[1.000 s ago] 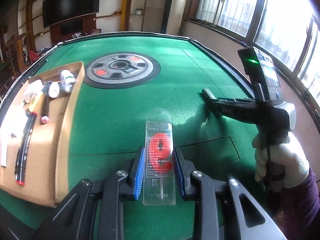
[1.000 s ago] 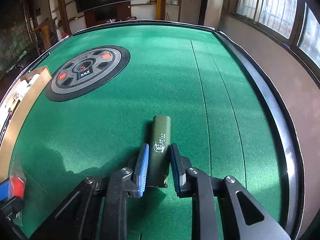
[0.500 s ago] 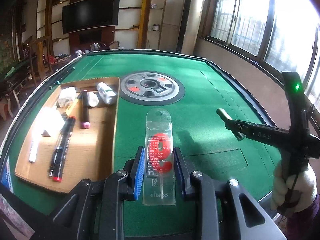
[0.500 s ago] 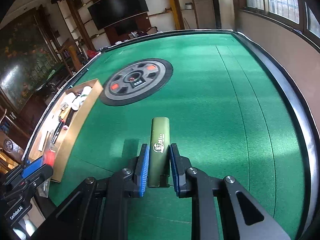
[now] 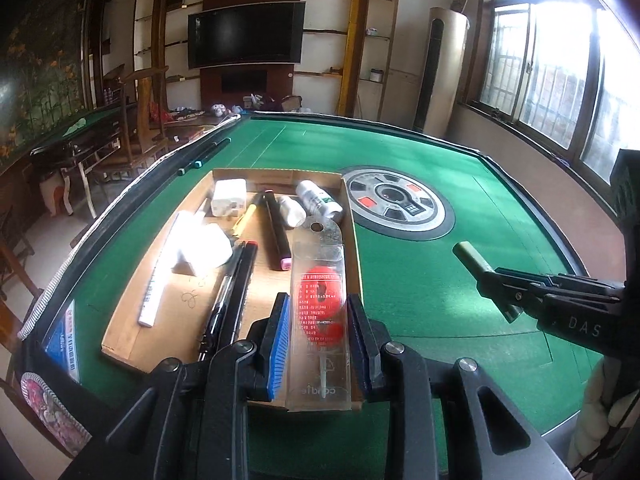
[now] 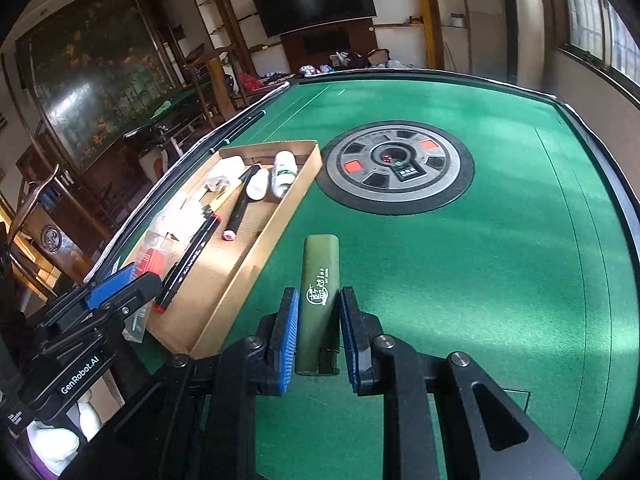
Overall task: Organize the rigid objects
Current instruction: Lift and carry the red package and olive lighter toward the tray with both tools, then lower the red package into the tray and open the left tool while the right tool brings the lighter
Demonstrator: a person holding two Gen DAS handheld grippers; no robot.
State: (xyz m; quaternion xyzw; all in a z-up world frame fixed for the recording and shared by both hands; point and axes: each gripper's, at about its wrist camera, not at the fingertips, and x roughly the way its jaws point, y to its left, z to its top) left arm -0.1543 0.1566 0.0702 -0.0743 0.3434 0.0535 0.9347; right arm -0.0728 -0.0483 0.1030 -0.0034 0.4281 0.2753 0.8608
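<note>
My left gripper [image 5: 319,334] is shut on a clear plastic packet with red pieces inside [image 5: 319,312], held above the near right corner of a shallow cardboard tray [image 5: 132,340]. My right gripper [image 6: 319,334] is shut on an olive-green tube [image 6: 320,292], held above the green felt just right of the tray [image 6: 256,256]. The right gripper and tube also show in the left wrist view [image 5: 472,258]. The left gripper and packet show in the right wrist view [image 6: 150,258].
The tray holds black pens [image 5: 232,292], a black marker [image 5: 276,236], white bottles [image 5: 318,200], a white adapter [image 5: 228,198] and a white box [image 5: 204,250]. A round grey dial [image 5: 396,200] sits mid-table. The table [image 5: 440,152] has raised dark rims.
Both grippers rose and moved left with their loads. The packet now hangs over the tray's near right corner, and the tube is closer to the tray.
</note>
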